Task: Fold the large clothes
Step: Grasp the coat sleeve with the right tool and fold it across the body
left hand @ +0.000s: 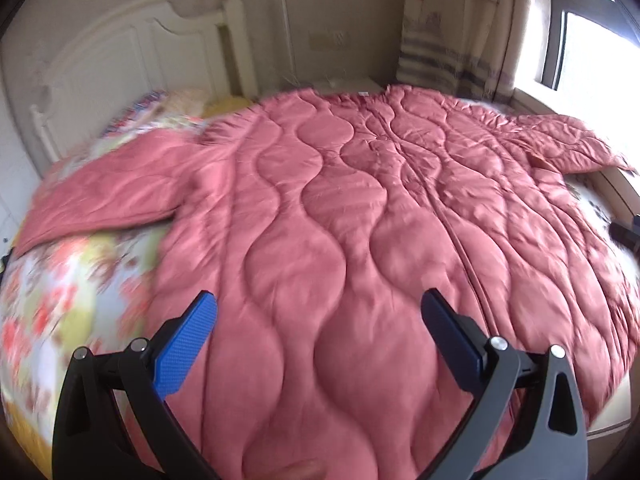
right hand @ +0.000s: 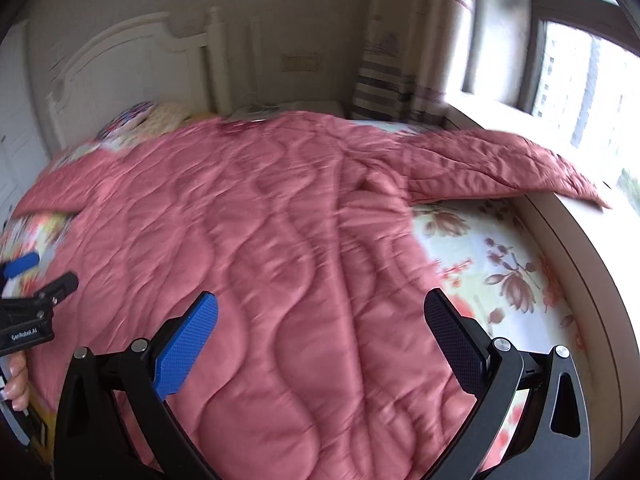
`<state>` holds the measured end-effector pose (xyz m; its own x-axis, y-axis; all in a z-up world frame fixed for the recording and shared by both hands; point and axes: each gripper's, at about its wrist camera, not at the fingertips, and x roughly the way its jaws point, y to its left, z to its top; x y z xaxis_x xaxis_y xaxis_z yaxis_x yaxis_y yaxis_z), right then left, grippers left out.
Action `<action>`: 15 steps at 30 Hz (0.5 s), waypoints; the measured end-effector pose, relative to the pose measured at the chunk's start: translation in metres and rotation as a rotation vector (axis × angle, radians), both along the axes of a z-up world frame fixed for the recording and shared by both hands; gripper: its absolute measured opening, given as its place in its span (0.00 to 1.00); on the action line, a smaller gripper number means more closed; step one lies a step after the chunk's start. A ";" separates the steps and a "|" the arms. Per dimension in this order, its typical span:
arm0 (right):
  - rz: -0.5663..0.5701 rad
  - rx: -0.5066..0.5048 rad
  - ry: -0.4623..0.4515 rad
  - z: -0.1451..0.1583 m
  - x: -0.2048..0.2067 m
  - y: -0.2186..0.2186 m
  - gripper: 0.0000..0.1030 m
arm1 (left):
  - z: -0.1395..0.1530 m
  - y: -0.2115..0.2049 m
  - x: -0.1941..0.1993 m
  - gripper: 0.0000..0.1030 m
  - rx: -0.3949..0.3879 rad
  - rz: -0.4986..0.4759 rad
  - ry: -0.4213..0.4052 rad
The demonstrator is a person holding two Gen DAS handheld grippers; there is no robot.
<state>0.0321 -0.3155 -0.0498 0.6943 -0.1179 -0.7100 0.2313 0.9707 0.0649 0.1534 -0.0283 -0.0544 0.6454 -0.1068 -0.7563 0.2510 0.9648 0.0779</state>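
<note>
A large pink quilted padded coat (left hand: pixel 360 208) with wavy stitched seams lies spread flat on a bed covered by a floral-printed sheet (right hand: pixel 500 264). It fills most of the bed's middle, its collar end toward the white carved wooden headboard (left hand: pixel 120 64) and its hem toward the foot edge nearest the cameras. A closed front seam runs lengthwise down the coat. One sleeve (left hand: pixel 100 200) stretches out toward the bed's left edge, lying on the sheet; the other sleeve (right hand: pixel 500 168) reaches toward the right edge, its cuff passing over the pale ledge under the window (right hand: pixel 580 80). A multicoloured patterned pillow (right hand: pixel 136 118) sits at the headboard corner, beyond the coat's shoulder. A beige curtain with dark stripes (right hand: pixel 384 92) hangs at the far right corner of the bed.

The left gripper (left hand: pixel 320 316) hovers above the hem, toward the left half of the coat; its blue-padded fingers (left hand: pixel 188 344) are spread wide apart and hold nothing. The right gripper (right hand: pixel 320 316) hovers above the hem on the right half, fingers (right hand: pixel 188 348) likewise spread wide with nothing between them. In the right wrist view the left gripper appears at the frame's left edge, over the bed's left side, with a person's hand (right hand: pixel 18 384) gripping its handle. Both views are motion-blurred, so fine details of the cloth are soft.
</note>
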 end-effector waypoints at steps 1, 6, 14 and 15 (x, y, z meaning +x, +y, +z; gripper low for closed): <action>-0.040 0.025 0.000 -0.001 0.009 -0.016 0.96 | -0.005 -0.004 0.023 0.98 0.008 -0.007 0.017; -0.292 0.192 0.031 -0.020 0.069 -0.121 0.96 | -0.030 -0.005 0.088 0.98 -0.006 0.028 0.060; -0.548 0.364 -0.029 -0.038 0.114 -0.228 0.95 | -0.053 -0.005 0.107 0.98 0.012 0.018 0.058; -0.563 0.380 -0.045 -0.039 0.115 -0.233 0.89 | -0.053 -0.004 0.106 0.98 0.007 0.019 0.060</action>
<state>0.1470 -0.5487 -0.0891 0.6301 -0.2183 -0.7452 0.6838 0.6108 0.3992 0.2598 -0.0326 -0.1077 0.6006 -0.0894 -0.7945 0.2371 0.9690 0.0702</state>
